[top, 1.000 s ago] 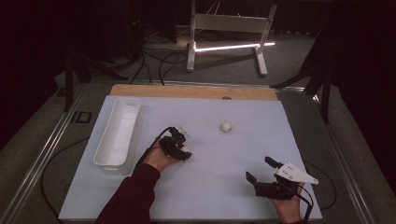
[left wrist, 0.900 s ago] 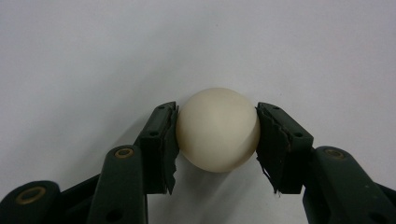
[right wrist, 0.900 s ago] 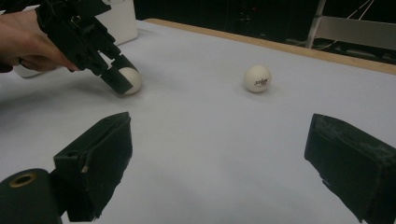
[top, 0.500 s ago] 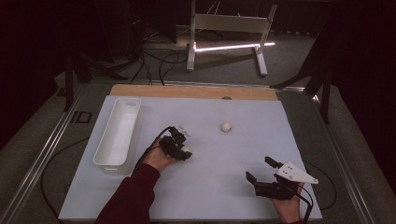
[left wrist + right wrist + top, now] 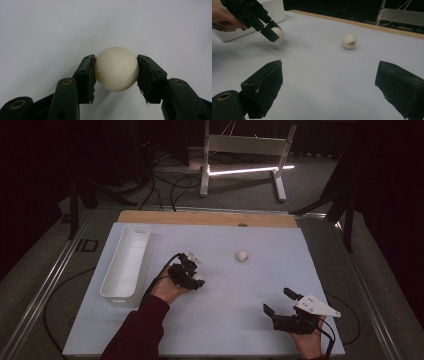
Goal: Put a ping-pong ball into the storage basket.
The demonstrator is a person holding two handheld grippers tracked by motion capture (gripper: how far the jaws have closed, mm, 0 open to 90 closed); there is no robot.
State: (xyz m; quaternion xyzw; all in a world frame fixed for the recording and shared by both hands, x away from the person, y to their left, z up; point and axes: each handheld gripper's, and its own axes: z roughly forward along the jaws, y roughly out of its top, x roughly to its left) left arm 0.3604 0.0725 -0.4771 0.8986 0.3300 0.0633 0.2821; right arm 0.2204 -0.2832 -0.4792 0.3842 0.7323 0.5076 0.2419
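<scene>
- Left gripper (image 5: 194, 279) sits near the middle of the table, just right of the white bin (image 5: 127, 262), and its jaws are clamped on a cream ball (image 5: 116, 68).
- In the left gripper view, both black pads (image 5: 88, 77) press flat against the ball's sides, one on each flank, with the pale table surface (image 5: 50, 30) behind.
- From the right gripper view, that same held ball (image 5: 277, 33) peeks out between the left gripper's jaw tips, up near the far left corner, close to the bin's wall (image 5: 272, 8); whether it sits on the sheet or just clear of it, I cannot tell.
- The hand (image 5: 167, 290) carrying the left gripper comes in from the bottom in a dark red sleeve (image 5: 135, 335).
- Second ball (image 5: 242, 255), white with dark lettering, lies loose on the table, well apart from both grippers, further back and to the right of the held one.
- In the right gripper view that second ball (image 5: 349, 41) rests out ahead, between the two jaws' lines of sight but far beyond them.
- Right gripper (image 5: 278, 308) waits near the front right corner of the table, jaws spread wide with nothing between them.
- Its grey three-cornered plate (image 5: 315, 306) shows on top, and its cable (image 5: 330, 340) trails off toward the front edge.
- A wooden strip (image 5: 205, 218) runs along the table's far edge.
</scene>
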